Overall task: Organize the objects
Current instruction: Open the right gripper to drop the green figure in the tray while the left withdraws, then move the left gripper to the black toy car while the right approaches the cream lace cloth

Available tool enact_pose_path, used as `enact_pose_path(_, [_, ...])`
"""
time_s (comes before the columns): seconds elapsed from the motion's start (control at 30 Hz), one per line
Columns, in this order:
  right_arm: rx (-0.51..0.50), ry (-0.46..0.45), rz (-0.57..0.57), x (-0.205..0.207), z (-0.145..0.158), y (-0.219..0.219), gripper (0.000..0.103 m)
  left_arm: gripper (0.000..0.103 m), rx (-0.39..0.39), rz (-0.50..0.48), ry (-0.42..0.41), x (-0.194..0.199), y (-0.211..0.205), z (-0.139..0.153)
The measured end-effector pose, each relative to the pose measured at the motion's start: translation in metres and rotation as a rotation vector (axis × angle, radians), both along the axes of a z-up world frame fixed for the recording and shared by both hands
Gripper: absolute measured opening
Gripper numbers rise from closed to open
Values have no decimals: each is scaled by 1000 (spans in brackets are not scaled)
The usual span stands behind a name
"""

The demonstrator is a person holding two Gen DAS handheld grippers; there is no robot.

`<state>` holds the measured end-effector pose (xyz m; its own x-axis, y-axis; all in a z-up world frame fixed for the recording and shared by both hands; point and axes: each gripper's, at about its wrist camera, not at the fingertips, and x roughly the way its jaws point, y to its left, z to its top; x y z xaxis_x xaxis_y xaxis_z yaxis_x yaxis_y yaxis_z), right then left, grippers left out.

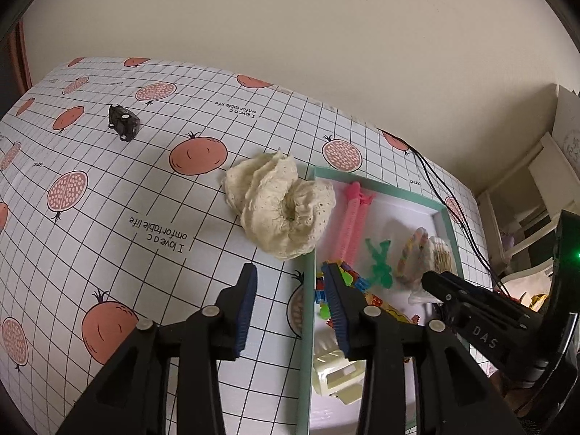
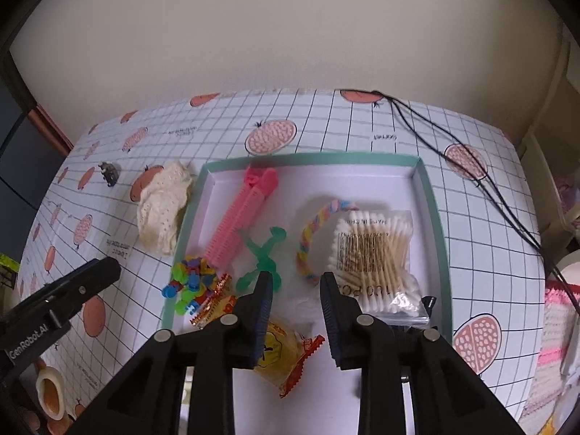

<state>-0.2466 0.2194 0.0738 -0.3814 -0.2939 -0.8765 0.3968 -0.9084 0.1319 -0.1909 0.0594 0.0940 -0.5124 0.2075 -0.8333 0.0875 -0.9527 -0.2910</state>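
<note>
— Left gripper (image 1: pixel 290 279)?
— Jaws released, empty; cream scrunchie (image 1: pixel 279 203) just ahead, against the tray (image 1: pixel 308 290) rim.
— Right gripper (image 2: pixel 295 282)?
— Released too, above tray; cotton swabs (image 2: pixel 373 253) beyond right jaw.

Crocheted cream cloth (image 1: pixel 279 204), glossy plastic comb (image 2: pixel 243 214), matt tablecloth (image 1: pixel 108 199)

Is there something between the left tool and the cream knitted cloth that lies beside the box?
Nothing visible blocks it. The left tool is open, and only bare tablecloth lies between it and the cream knitted cloth, which leans on the rim of the green-edged box.
</note>
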Motion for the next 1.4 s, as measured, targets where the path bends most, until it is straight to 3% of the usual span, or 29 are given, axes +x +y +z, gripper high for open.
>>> enact_pose_path(0.23, [-17, 31, 8, 3, 12, -6, 30, 66, -27, 26, 32, 1, -10, 6])
enact_pose_path(0.37, [-17, 30, 24, 3, 8, -12, 53, 80, -53, 41, 45, 2, -14, 6])
enact_pose_path(0.6, [-22, 46, 41, 5, 8, -16, 80, 103, -98, 80, 96, 3, -23, 11])
enact_pose_path(0.7, [-26, 49, 39, 5, 7, -16, 92, 103, -104, 95, 101, 3, -27, 11])
enact_pose_path(0.87, [-25, 61, 33, 5, 7, -16, 103, 103, -108, 110, 108, 2, -31, 10])
enact_pose_path(1.23, [-45, 73, 32, 6, 12, -20, 103, 103, -79, 155, 128, 5, -52, 18])
enact_pose_path(1.4, [-94, 131, 27, 11, 32, -29, 103, 103, -73, 177, 154, 7, -71, 32])
